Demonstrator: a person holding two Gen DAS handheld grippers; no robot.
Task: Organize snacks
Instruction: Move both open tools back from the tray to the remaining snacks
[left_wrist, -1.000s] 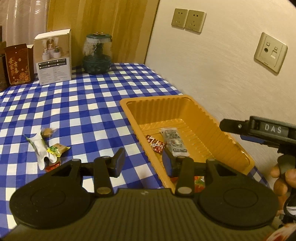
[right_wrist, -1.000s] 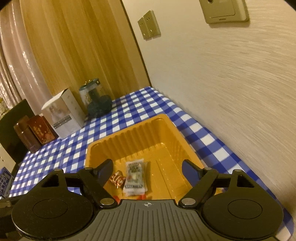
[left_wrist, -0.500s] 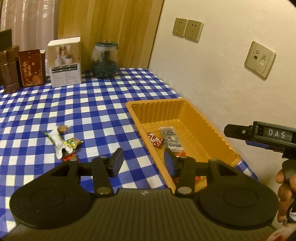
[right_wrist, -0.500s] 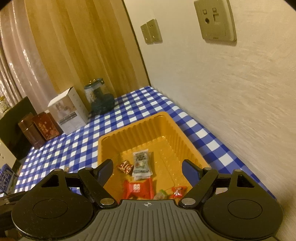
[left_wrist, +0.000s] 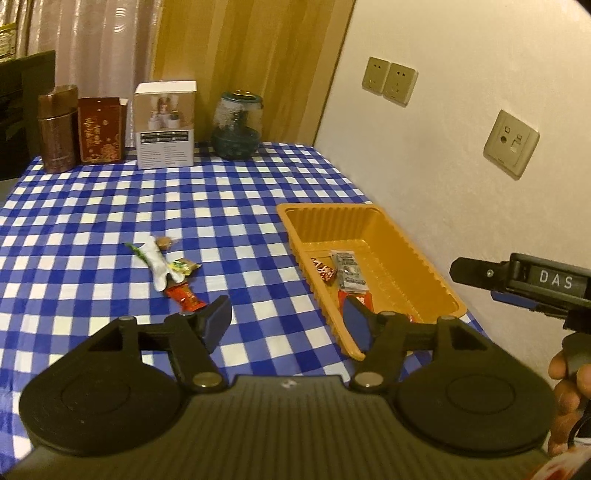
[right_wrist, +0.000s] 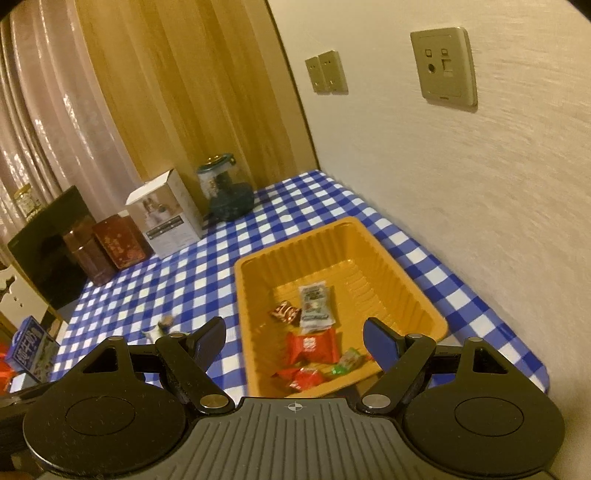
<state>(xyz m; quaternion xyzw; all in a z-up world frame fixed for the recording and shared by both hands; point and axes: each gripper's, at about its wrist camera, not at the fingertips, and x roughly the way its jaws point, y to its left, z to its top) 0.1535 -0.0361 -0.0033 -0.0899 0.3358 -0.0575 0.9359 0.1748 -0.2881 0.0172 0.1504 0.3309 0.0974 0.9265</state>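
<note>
An orange tray (left_wrist: 410, 258) (right_wrist: 369, 243) sits on the blue checked tablecloth by the wall. In it lie a grey-white packet (right_wrist: 314, 302), a small red striped candy (right_wrist: 285, 312), a red packet (right_wrist: 312, 345) and several small wrapped sweets (right_wrist: 347, 363). Loose snacks lie on the cloth to the left: a white wrapper (left_wrist: 157, 264), a yellow-green candy (left_wrist: 183, 266), a red candy (left_wrist: 184, 297) and a small brown sweet (left_wrist: 165, 242). My left gripper (left_wrist: 286, 323) hangs above the tray's near left edge, its jaws opening with nothing between them. My right gripper (right_wrist: 293, 341) is open and empty above the tray's near end.
At the table's far edge stand a brown tin (left_wrist: 58, 129), a red box (left_wrist: 100, 130), a white carton (left_wrist: 164, 125) and a dark glass jar (left_wrist: 237, 125). The wall with sockets (left_wrist: 511, 142) runs close along the right. A hand holds the other gripper's body (left_wrist: 532, 282) at right.
Both grippers have risen and pulled back from the tray, so more of the table shows. The left jaws have spread wider. The tray's red packet and small sweets have come into the right view.
</note>
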